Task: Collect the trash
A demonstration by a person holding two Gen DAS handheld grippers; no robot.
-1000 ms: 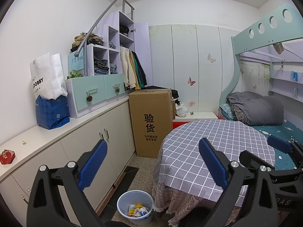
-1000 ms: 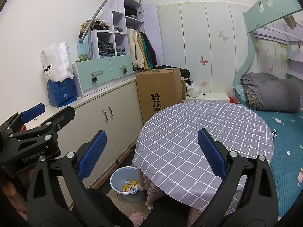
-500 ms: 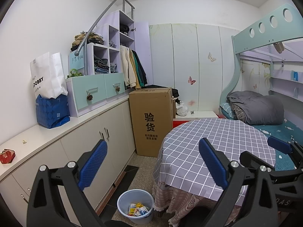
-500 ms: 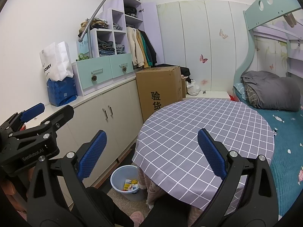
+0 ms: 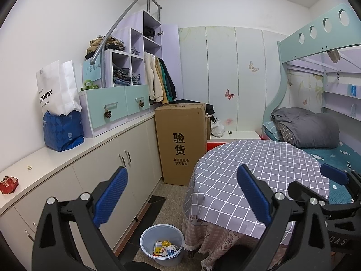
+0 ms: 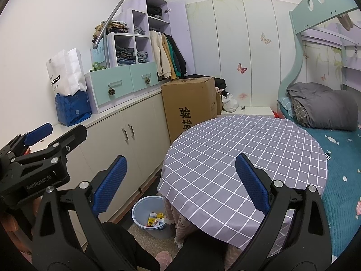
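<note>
Only left wrist view shows red wrapper [image 5: 8, 184] — on countertop [image 5: 67, 158].

A grey-lilac cloth checked with white lines [image 6: 243, 149] covers the round surface at centre frame, a pink printed skirt [image 5: 216, 234] below it. At lower centre, a pale blue plastic bin [image 5: 162, 244] holds yellow, white and blue wrappers [image 5: 164, 249]. A brown cardboard box printed with black characters [image 5: 180, 144] stands at mid-frame beside cream cabinet doors [image 5: 126, 169]. At left, a white paper bag [image 5: 57, 88] tops a deep blue patterned bag [image 5: 63, 131]; mint drawer fronts [image 5: 115, 106] sit alongside. Each tool, black-framed, carries blue textured pads [image 6: 109, 184].
</note>
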